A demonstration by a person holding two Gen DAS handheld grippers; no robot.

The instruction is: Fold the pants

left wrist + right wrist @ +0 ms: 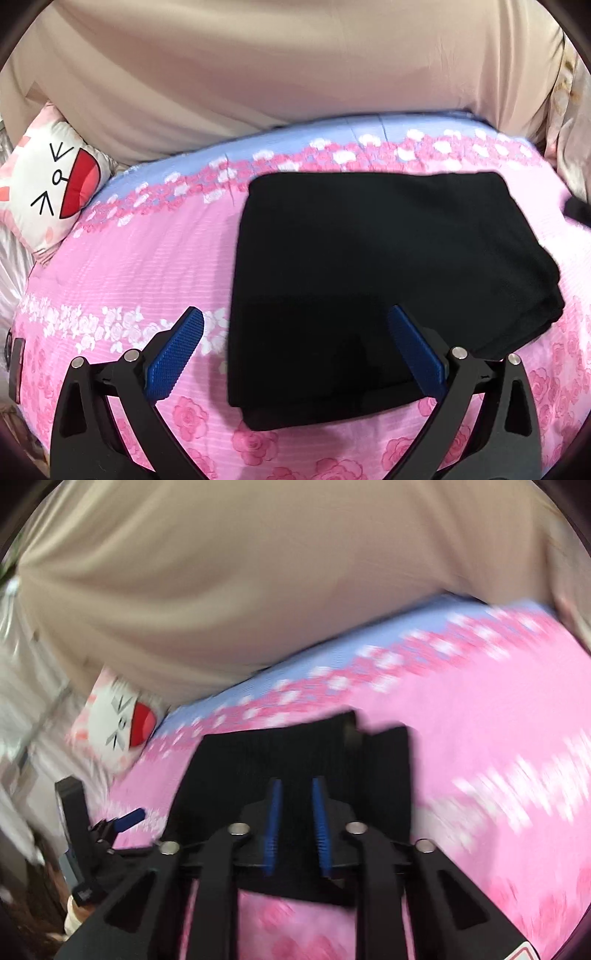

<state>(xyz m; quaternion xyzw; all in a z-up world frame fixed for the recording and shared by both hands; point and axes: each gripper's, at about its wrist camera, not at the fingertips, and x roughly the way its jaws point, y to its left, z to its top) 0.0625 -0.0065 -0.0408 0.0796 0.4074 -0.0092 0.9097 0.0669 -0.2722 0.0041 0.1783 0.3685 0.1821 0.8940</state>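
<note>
Pink rose-print bedspread (122, 258) serves as work surface. Black pants (369, 277) lie on it, folded into a compact rectangle. Left gripper (295, 347) stands wide apart above the near edge, empty. Right gripper (297, 812) nearly together; whether it pinches cloth cannot be told.

Open bedspread left and front, curtain behind

Bare pink rose-printed bedspread (122, 266) lies open left of the folded black pants (369, 273); a beige curtain (258, 74) closes off the bed's far edge, and a white cartoon-face cushion (51, 184) fills the far-left corner.
</note>
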